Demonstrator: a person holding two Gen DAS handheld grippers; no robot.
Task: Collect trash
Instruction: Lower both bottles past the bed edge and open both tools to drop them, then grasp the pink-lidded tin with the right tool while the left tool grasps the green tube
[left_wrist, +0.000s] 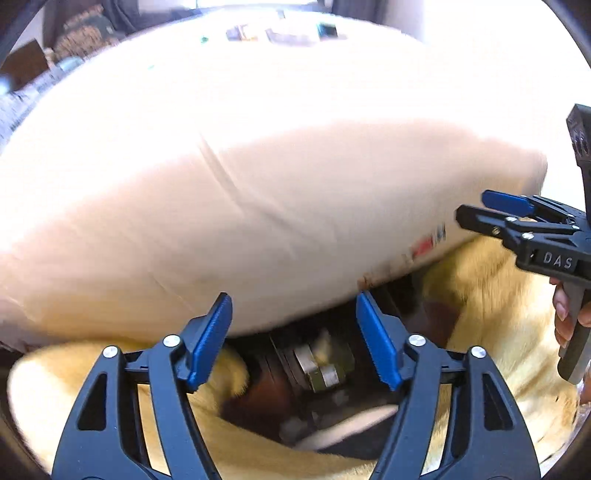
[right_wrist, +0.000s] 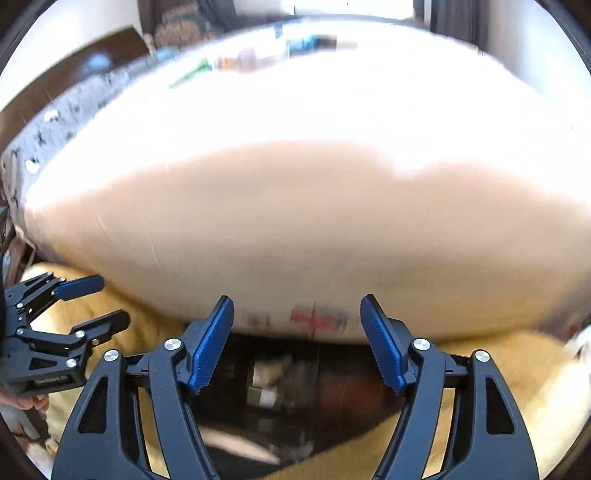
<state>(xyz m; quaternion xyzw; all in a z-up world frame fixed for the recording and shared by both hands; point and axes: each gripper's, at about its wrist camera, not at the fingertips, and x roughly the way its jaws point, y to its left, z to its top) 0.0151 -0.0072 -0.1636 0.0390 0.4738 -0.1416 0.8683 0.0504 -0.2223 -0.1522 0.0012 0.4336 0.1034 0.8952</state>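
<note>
A yellow trash bag (left_wrist: 491, 295) hangs open below the near edge of a pale table (left_wrist: 258, 206). Dark trash, cartons and wrappers (left_wrist: 317, 365), lies inside it. My left gripper (left_wrist: 295, 339) is open and empty above the bag mouth. My right gripper (right_wrist: 297, 343) is open and empty over the same bag (right_wrist: 498, 373); its trash (right_wrist: 266, 387) is blurred. The right gripper also shows in the left wrist view (left_wrist: 476, 210), and the left gripper in the right wrist view (right_wrist: 99, 299), both with jaws apart.
Small blurred items (left_wrist: 280, 33) lie at the table's far edge. A grey patterned strip (right_wrist: 66, 114) runs along the table's left side. A red and blue label (right_wrist: 317, 317) marks the table's near edge. Dark furniture (left_wrist: 22, 62) stands at the far left.
</note>
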